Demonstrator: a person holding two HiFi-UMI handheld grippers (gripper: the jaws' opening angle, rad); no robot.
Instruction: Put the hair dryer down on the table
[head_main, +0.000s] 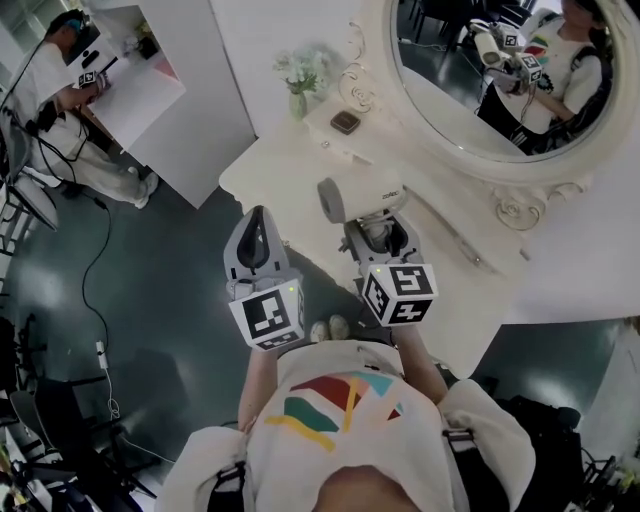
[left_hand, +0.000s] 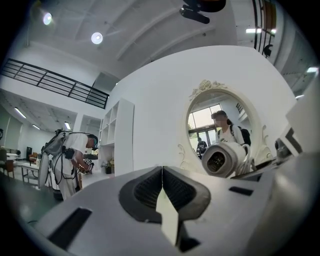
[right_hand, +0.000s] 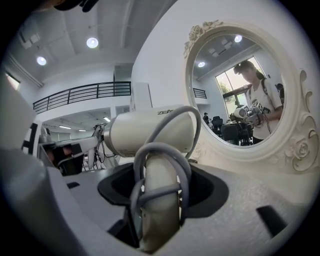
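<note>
A white hair dryer (head_main: 358, 194) is held up above the white dressing table (head_main: 290, 160). My right gripper (head_main: 385, 238) is shut on its handle (right_hand: 159, 200), with the grey cord (right_hand: 170, 150) wound round the handle. The dryer's barrel (right_hand: 150, 131) lies crosswise above the jaws, its mouth pointing left. My left gripper (head_main: 256, 240) is shut with nothing in it, to the left of the dryer and over the table's left front edge. From the left gripper view the hair dryer's round mouth (left_hand: 218, 159) shows at the right, before the mirror.
An oval mirror (head_main: 500, 70) in an ornate white frame stands at the table's back. On the table are a small vase of flowers (head_main: 300, 85) and a dark square thing (head_main: 345, 122). A second person (head_main: 60, 110) works at a white counter far left. A cable (head_main: 100, 290) runs across the dark floor.
</note>
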